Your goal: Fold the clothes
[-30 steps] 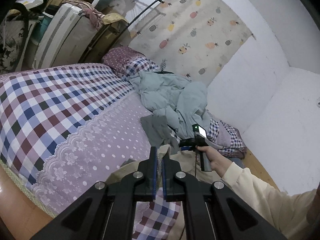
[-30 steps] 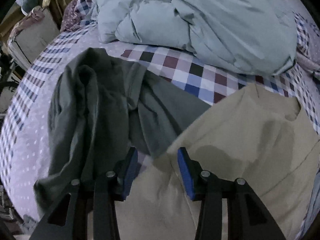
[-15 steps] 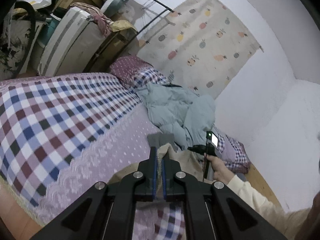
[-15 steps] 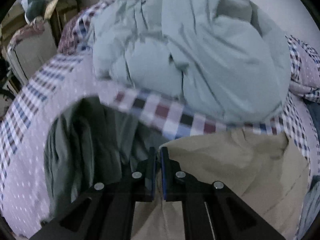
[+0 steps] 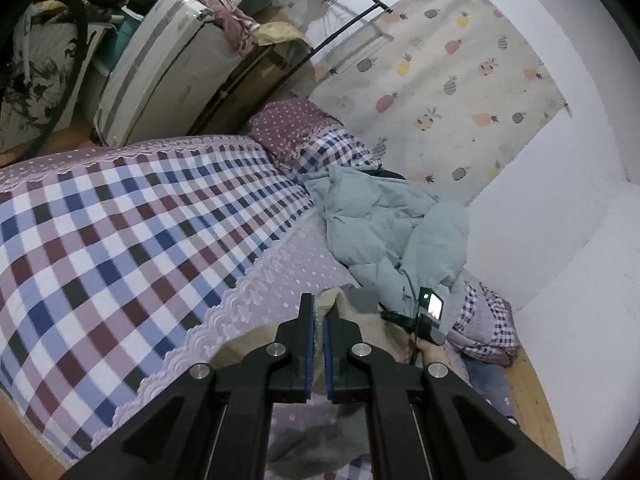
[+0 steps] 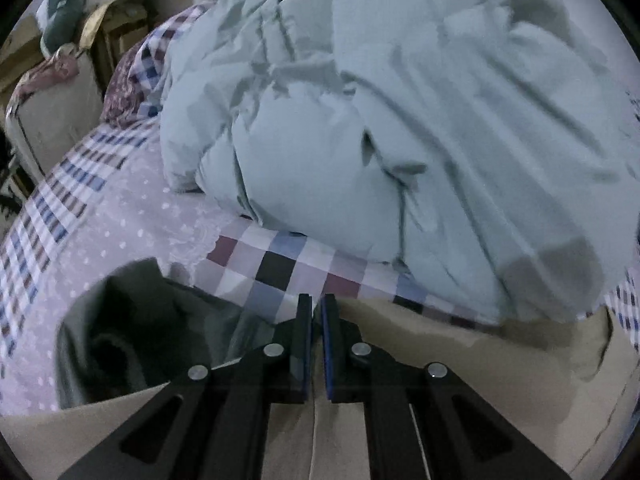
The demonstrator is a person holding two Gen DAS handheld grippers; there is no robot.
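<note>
A beige garment (image 6: 460,364) lies on the bed, and both grippers hold an edge of it. My left gripper (image 5: 319,320) is shut on a corner of the beige garment (image 5: 332,300), lifted above the bed. My right gripper (image 6: 316,320) is shut on another edge of it. A dark grey-green garment (image 6: 120,332) lies crumpled to the left of the right gripper. The right gripper's body and the hand holding it (image 5: 430,322) show in the left wrist view.
A pale green duvet (image 6: 400,120) is heaped on the checked bedspread (image 5: 120,220) toward the wall. A pillow (image 5: 296,132) lies at the head. Boxes and a rolled mattress (image 5: 160,60) stand beyond the bed. White walls close the right side.
My right gripper has shut on the beige garment's edge and moved forward toward the duvet. My left gripper, still shut on the garment, has risen higher above the bed.
</note>
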